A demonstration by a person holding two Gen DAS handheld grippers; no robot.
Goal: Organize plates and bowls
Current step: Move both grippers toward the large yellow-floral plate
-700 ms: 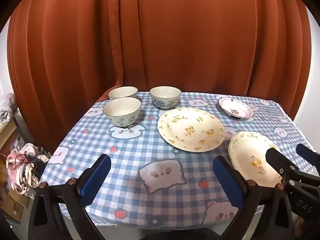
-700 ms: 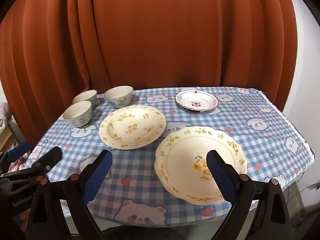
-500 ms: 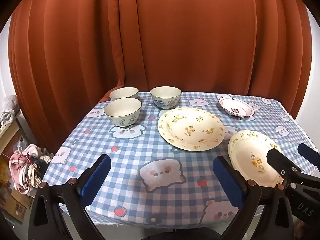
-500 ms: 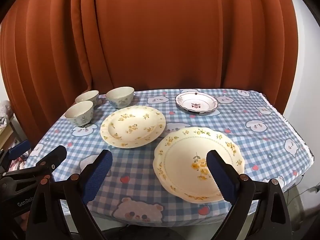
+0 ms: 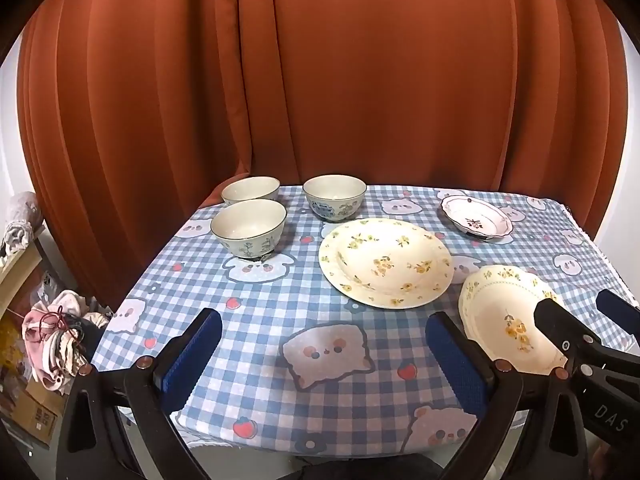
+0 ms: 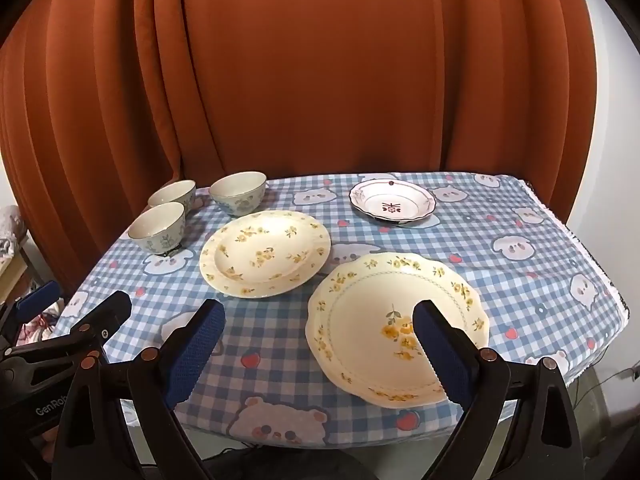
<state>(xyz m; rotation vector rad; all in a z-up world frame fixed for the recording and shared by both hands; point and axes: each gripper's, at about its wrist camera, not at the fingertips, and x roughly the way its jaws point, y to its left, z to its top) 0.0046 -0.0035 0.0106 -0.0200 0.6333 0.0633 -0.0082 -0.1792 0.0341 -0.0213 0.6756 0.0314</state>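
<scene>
Both grippers, left (image 5: 324,354) and right (image 6: 320,344), gape wide (holding nothing) above the tablecloth (image 5: 256,320).

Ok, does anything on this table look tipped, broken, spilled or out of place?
Nothing stands out. The three bowls sit upright, and the round floral plate, scalloped plate and small red-trimmed dish lie flat and intact.

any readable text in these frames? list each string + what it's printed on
"DAS": white letters on the black body of the right gripper, at the left wrist view's edge; cut off.
"GenRob": white letters on the black body of the left gripper, at the right wrist view's edge; cut off.
Cardboard box on the floor: small dark print, too blurred to read.
Plates, bowls, tablecloth: pictures only, no text.
</scene>
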